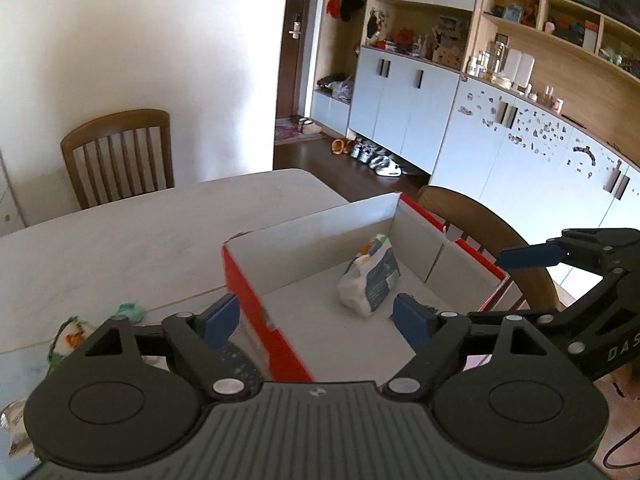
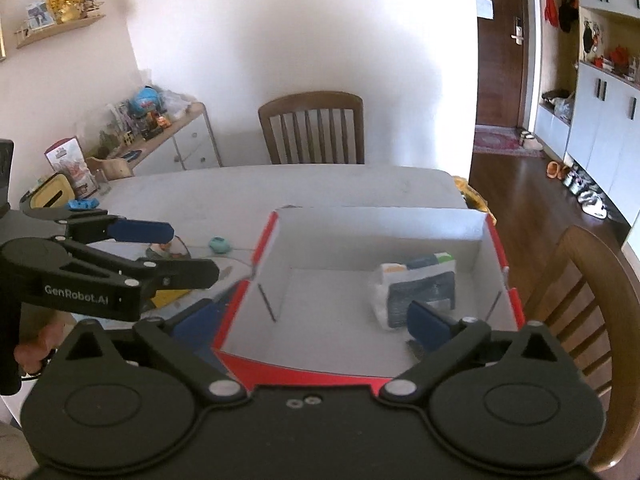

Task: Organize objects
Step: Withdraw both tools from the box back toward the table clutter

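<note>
Nearest each wrist camera, the left gripper [image 1: 316,316] and the right gripper [image 2: 314,320] were seen with their blue-padded tongs spread wide and nothing pinched between them; each pair straddled a wall of the open red cardboard box with a white interior [image 1: 256,300], one finger outside and one inside. Within the box, a soft plastic-wrapped packet printed in white, grey and green [image 1: 370,278] was found lying flat on the box floor, toward the right-hand side, near but apart from the inner blue finger [image 1: 412,318]. In the left wrist view its long axis ran from the near middle toward the far right corner, the colourful printed end pointing away; in the right wrist view the same packet [image 2: 416,292] lay more crosswise. Beyond the box's left wall, a small teal object [image 2: 219,245] rested on the pale white table [image 1: 120,248]. Farther off, a brown slatted wooden chair [image 2: 312,130] stood against the white wall.
</note>
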